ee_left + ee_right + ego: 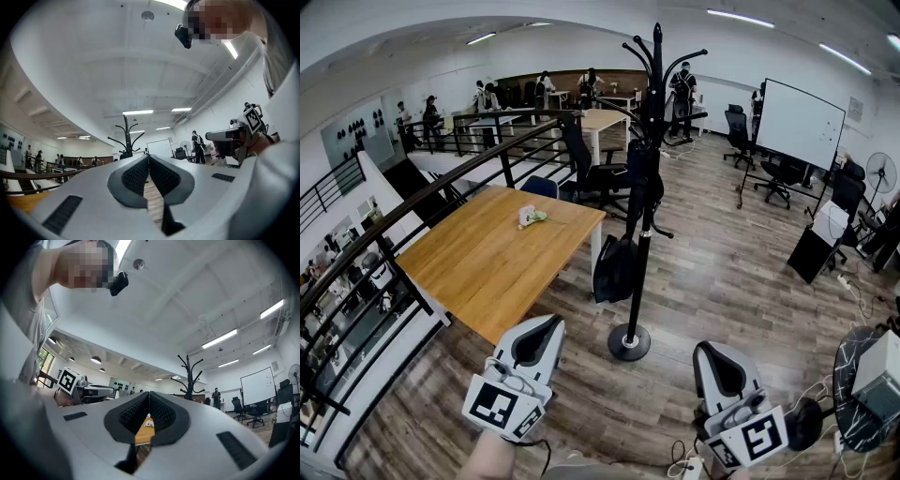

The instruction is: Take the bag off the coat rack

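Observation:
A black coat rack (pixel 643 202) stands on the wood floor on a round base (pixel 629 343). From a low hook a black bag (pixel 614 267) hangs beside the pole, and another dark item (pixel 637 169) hangs higher up. My left gripper (pixel 546 325) is low and left of the base, shut and empty. My right gripper (pixel 710 351) is low and right of it, shut and empty too. Both are well short of the rack. The left gripper view has its jaws pressed together (pixel 149 160) with the rack's top (pixel 126 140) behind. The right gripper view shows the same (pixel 149 397), rack (pixel 190 378) beyond.
A wooden table (pixel 478 262) with a small pink flower bunch (pixel 530 217) stands left of the rack. A black railing (pixel 403 206) runs along the left. An office chair (pixel 595 173), a whiteboard (pixel 798 122) and people are farther back. Cables (pixel 689 457) and a dark round table (pixel 853 412) lie near right.

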Motion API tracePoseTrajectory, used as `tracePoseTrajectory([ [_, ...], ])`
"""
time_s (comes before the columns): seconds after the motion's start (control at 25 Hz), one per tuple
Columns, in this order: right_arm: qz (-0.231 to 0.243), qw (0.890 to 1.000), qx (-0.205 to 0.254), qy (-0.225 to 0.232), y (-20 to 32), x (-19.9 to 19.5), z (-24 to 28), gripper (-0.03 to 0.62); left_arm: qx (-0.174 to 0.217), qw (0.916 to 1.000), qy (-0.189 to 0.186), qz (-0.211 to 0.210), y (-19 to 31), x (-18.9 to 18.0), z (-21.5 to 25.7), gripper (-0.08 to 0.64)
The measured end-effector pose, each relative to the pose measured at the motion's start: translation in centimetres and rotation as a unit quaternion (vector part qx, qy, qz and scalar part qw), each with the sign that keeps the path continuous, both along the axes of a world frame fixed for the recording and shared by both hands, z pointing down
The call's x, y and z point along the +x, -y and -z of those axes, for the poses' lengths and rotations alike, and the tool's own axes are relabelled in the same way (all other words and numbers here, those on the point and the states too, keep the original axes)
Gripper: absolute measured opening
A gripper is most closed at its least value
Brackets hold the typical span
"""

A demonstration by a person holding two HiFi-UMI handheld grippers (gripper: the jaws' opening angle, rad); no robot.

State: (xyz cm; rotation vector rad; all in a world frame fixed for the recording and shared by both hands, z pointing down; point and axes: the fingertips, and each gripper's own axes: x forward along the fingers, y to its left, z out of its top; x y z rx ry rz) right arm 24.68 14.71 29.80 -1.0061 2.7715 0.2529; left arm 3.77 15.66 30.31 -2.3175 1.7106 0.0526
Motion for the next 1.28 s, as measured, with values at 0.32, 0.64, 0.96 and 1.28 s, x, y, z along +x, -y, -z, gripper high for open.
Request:
tracePoseTrajectory([
  [0.32,0.003,1.000,0.010,0.007,0.2,1.9,-0.1,0.031,-0.016,0.9998,-0.015,-0.005,0.2,1.0,-0.7,0.021],
  [0.64,0.030,0.998,-0.003,0.055,0.9,3.0,-0.4,0.127,-0.004,0.9988,-0.049,0.007,0.5,0.7,-0.8,0.023],
  [0.96,0.003,0.999,-0.013,0.037,4.2,1.4,-1.7,0.252,-0.005,0.9985,-0.052,0.016,2.2,-1.0,-1.4,0.206],
  [1.28,-0.019,0.999,-0.015,0.024,9.9,-1.5,-3.1,0.252,-0.001,0.9986,-0.051,0.012,8.8,-4.8,-2.3,0.206],
])
